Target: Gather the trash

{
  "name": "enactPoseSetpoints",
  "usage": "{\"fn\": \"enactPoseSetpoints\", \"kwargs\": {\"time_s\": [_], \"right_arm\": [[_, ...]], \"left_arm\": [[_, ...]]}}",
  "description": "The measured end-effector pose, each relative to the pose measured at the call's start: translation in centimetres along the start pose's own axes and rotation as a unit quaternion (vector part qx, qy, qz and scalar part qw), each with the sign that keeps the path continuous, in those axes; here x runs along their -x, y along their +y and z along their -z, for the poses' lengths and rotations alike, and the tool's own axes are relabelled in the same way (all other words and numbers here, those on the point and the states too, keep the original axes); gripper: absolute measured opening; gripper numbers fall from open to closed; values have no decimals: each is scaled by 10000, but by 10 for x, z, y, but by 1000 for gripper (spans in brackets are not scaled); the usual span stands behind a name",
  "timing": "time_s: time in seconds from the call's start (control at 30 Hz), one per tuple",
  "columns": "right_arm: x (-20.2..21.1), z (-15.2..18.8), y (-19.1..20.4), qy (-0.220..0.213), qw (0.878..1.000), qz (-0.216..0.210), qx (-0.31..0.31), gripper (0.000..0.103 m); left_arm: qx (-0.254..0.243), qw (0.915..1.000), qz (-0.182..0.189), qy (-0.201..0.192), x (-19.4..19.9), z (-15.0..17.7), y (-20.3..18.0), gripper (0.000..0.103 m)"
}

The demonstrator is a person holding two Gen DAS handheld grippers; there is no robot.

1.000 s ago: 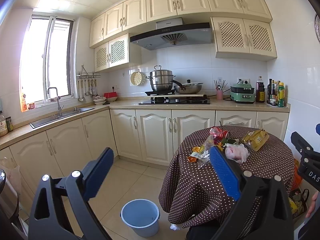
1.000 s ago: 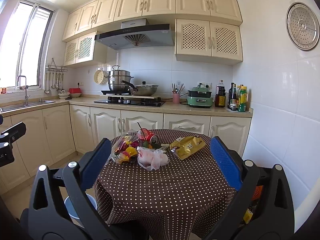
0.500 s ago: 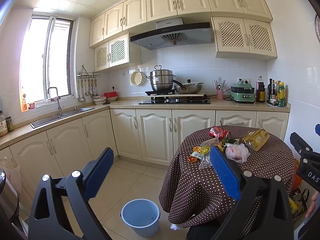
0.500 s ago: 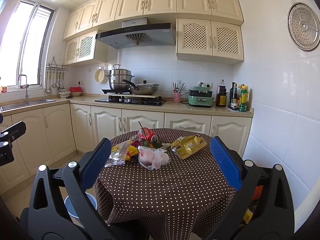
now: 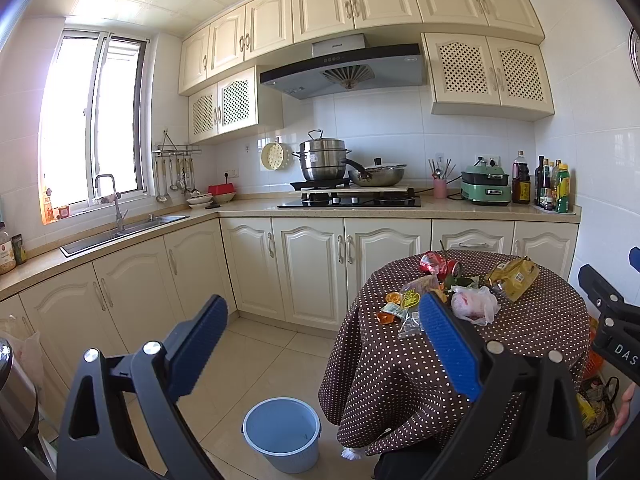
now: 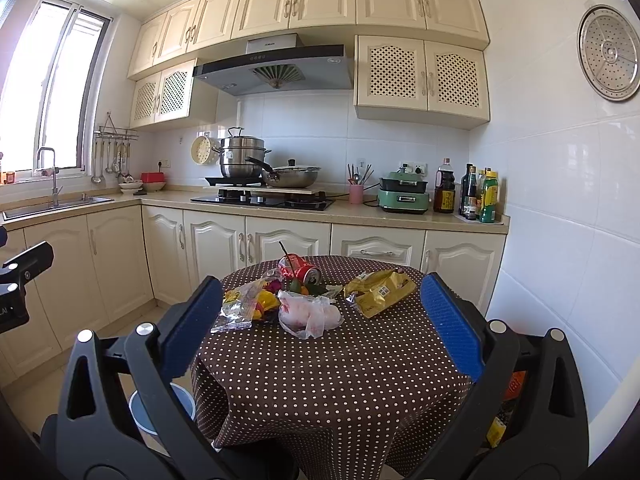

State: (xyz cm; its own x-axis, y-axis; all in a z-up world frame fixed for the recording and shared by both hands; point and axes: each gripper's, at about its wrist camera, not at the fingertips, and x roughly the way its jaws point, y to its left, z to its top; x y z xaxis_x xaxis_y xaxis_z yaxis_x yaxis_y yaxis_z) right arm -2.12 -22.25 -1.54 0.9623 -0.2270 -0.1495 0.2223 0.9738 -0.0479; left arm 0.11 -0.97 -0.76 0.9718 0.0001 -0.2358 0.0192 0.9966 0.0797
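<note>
Nothing had been picked up yet: the blue bucket (image 5: 282, 434) stood on the floor with nothing in it, left of the round bench (image 6: 332, 372), and all the trash lay on top. From left to right there was a clear wrapper (image 6: 237, 309), a red can (image 6: 299, 270), a pink bag (image 6: 310, 314) and a gold packet (image 6: 378, 291). The left gripper (image 5: 320, 344) and the right gripper (image 6: 320, 330) both had their fingers wide open and held nothing, in a bright kitchen with cream cupboards.

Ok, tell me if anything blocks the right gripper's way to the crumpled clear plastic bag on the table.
Nothing visible does. The open right gripper faces the crumpled clear plastic bag across bare brown polka-dot tablecloth; the red soda can and gold snack packet lie behind and beside it.
</note>
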Motion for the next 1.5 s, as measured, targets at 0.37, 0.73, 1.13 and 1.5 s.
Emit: {"fn": "enactPoseSetpoints", "kwargs": {"time_s": [0.37, 0.73, 1.13, 1.5], "right_arm": [[-3, 2, -1, 119, 9999, -3, -27, 97], [-18, 9, -6, 321, 9994, -3, -116, 97], [-55, 31, -19, 781, 9962, -136, -351, 97], [-134, 54, -26, 1273, 9910, 173, -370, 97]], "left_arm": [[-23, 10000, 2, 88, -5, 4, 0, 95], [-107, 9996, 3, 277, -20, 9, -2, 95], [-363, 9964, 85, 760, -67, 22, -15, 95], [-334, 9712, 1340, 1944, -181, 36, -55, 95]]}}
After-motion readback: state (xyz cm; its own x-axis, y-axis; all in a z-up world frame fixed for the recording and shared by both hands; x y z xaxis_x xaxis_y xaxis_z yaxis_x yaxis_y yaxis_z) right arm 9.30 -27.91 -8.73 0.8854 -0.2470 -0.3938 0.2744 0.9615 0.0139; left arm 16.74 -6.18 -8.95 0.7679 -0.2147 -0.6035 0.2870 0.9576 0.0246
